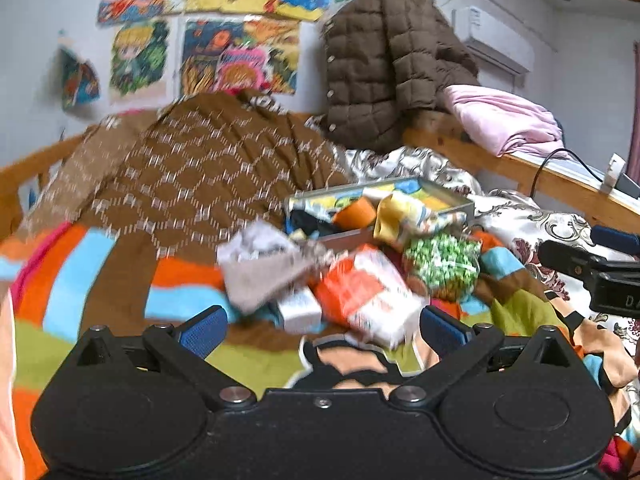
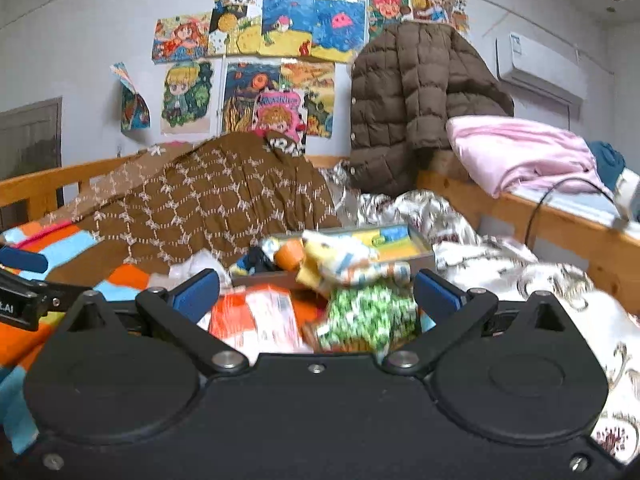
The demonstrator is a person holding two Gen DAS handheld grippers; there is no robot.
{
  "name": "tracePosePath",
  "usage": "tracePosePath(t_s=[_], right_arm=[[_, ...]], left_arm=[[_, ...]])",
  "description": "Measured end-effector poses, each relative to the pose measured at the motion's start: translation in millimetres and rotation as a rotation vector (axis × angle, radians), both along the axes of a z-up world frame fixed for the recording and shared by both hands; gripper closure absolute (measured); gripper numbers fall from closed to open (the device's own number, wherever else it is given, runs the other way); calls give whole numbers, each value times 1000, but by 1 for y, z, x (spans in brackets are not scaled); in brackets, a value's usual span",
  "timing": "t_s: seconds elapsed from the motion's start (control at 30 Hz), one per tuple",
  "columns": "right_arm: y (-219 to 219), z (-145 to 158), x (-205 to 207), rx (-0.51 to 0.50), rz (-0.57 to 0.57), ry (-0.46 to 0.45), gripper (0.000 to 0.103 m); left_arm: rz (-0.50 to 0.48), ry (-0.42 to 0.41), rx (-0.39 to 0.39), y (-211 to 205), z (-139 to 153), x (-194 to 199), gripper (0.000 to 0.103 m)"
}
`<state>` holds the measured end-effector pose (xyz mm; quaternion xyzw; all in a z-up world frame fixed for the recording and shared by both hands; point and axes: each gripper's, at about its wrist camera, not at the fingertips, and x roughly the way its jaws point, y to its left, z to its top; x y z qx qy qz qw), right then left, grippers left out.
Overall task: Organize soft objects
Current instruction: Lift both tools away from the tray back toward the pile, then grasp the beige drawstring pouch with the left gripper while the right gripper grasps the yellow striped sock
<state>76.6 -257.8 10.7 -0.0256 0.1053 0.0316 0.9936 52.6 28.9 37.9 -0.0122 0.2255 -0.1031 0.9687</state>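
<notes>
Bed scene, both views blurred. Left tool (image 1: 323,330) jaws spread wide, nothing between them; it hangs over the striped blanket (image 1: 80,280) just short of the pile. Right tool (image 2: 316,294) likewise spread wide and empty, low over the same pile.

Soft objects heaped mid-bed: grey cloth (image 1: 264,268) at the left edge of the heap, orange-and-white item (image 1: 368,292) touching it on the right, green-and-white speckled bundle (image 1: 442,266) just beside that. In the right view the orange-and-white item (image 2: 256,316) and the green bundle (image 2: 368,312) sit directly between the blue pads (image 2: 196,292).

Behind the heap: shallow box (image 1: 448,196) with colourful lining, holding an orange piece (image 1: 356,212) and a yellow-patterned cloth (image 1: 404,216) that spills over its front wall.

Around: brown quilted cover (image 1: 208,168) mounded behind left; brown puffer jacket (image 1: 384,64) hanging at the wall; pink folded bedding (image 1: 504,120) on the wooden rail (image 1: 560,184); black cable (image 1: 556,164) draped over that rail. Children's drawings (image 2: 280,24) on the wall.
</notes>
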Motion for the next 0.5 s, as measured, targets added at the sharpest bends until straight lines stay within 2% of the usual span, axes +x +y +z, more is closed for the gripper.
tracePosePath(t_s=[0.17,0.3,0.5], right_arm=[[2,-13,-9,-9,13,45,0],[9,-28,-15,-38,35,121,1],[25,-41,-14,-90,107,174,1]], left_arm=[[75,66,-25,2,-17,-14,1],[112,137,-38,5,-28,-21,1],[136,168,29,6,-36,-27,1]])
